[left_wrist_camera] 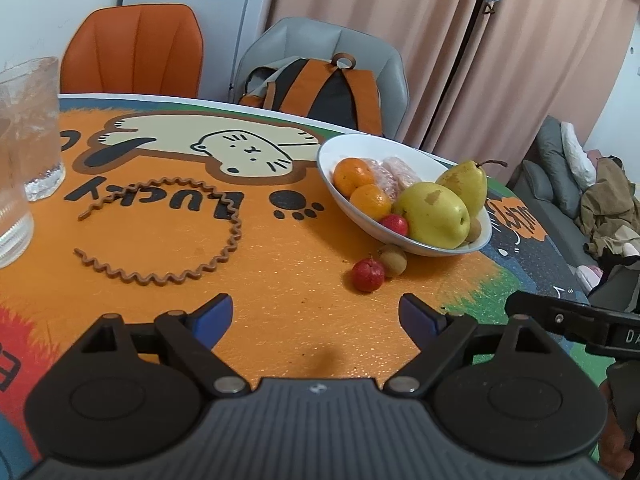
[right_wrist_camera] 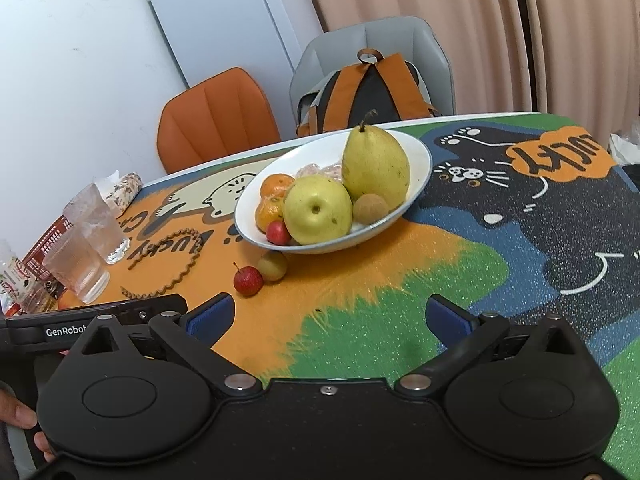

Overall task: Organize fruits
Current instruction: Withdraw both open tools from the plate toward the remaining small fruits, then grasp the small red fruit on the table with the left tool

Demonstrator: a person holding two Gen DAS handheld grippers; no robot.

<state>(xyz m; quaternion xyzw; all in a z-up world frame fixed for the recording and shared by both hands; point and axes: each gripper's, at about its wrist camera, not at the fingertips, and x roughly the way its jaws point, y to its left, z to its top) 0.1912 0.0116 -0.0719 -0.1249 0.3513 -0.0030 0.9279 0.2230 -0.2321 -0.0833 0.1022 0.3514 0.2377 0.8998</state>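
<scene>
A white bowl (left_wrist_camera: 340, 144) (right_wrist_camera: 420, 168) on the cat-print table mat holds a pear (right_wrist_camera: 374, 164), a round yellow fruit (left_wrist_camera: 434, 216), two oranges (left_wrist_camera: 352, 176), a small red fruit (left_wrist_camera: 394, 225), a brown longan (right_wrist_camera: 371, 208) and wrapped pink pieces. In front of the bowl, a loose red fruit (left_wrist_camera: 368, 275) (right_wrist_camera: 248, 280) and a loose longan (left_wrist_camera: 393, 260) (right_wrist_camera: 273, 266) lie on the mat, touching each other. My left gripper (left_wrist_camera: 316, 316) is open and empty, short of the red fruit. My right gripper (right_wrist_camera: 334, 318) hangs open and empty over the green patch, right of both loose fruits.
A brown wavy hairband (left_wrist_camera: 168, 232) lies left of the fruits. Clear glasses (left_wrist_camera: 28, 128) (right_wrist_camera: 96, 224) stand at the table's left. An orange chair (left_wrist_camera: 132, 48) and a grey chair with a backpack (left_wrist_camera: 320, 88) stand behind the table. A sofa (left_wrist_camera: 560, 200) is beyond its right edge.
</scene>
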